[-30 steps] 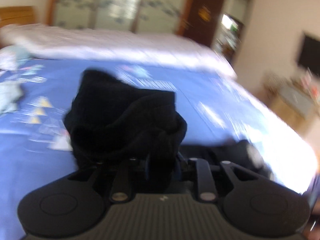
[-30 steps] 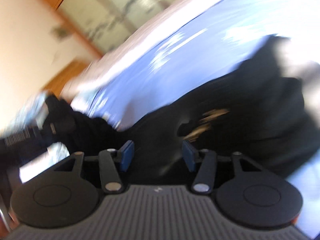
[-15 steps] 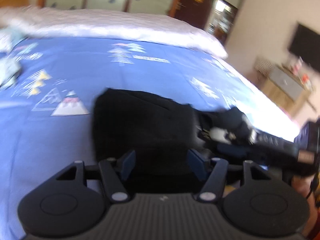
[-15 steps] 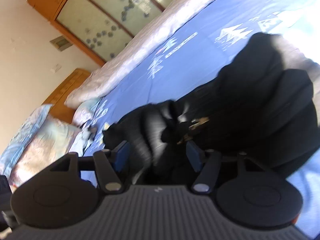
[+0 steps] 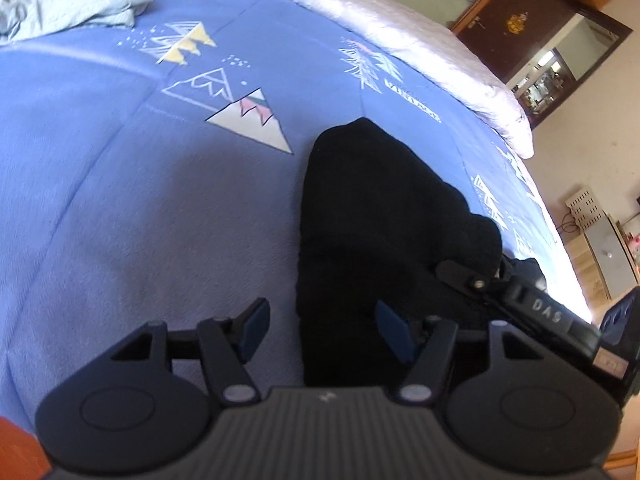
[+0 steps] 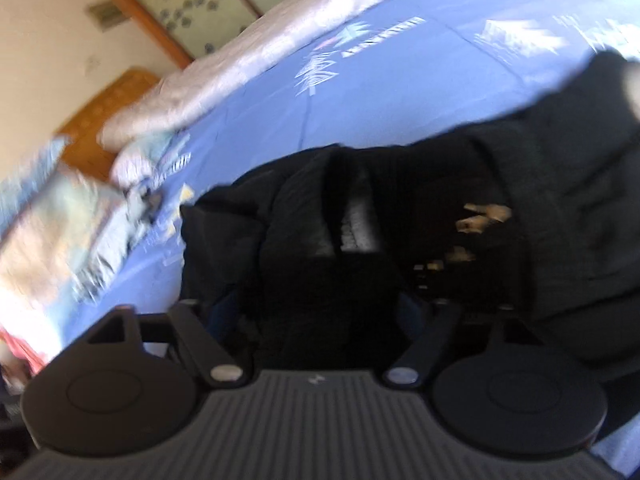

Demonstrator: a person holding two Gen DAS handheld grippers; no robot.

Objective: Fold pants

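The black pants [image 5: 380, 216] lie bunched in a heap on the blue printed bedspread [image 5: 140, 200]. My left gripper [image 5: 325, 334] hovers open over their near edge, one blue pad above bare bedspread and the other above the cloth, pressing on nothing. My right gripper [image 5: 520, 300] comes in from the right and rests low on the pants. In the blurred right wrist view the pants [image 6: 440, 208] fill the middle. There my right gripper [image 6: 318, 314] has its jaws opening wide, with dark cloth lying loose between the fingers.
A crumpled pale garment [image 5: 72, 4] lies at the far left of the bed. A white quilt [image 5: 400, 32] runs along the far side. Pillows [image 6: 52, 232] and a wooden headboard [image 6: 108, 120] stand at the bed's head. A cabinet [image 5: 608, 248] stands beyond the right edge.
My left gripper let go of the lifted pants bundle, which dropped onto the bed, then sank and rolled. My right gripper's jaws spread wider and it shifted over the pants.
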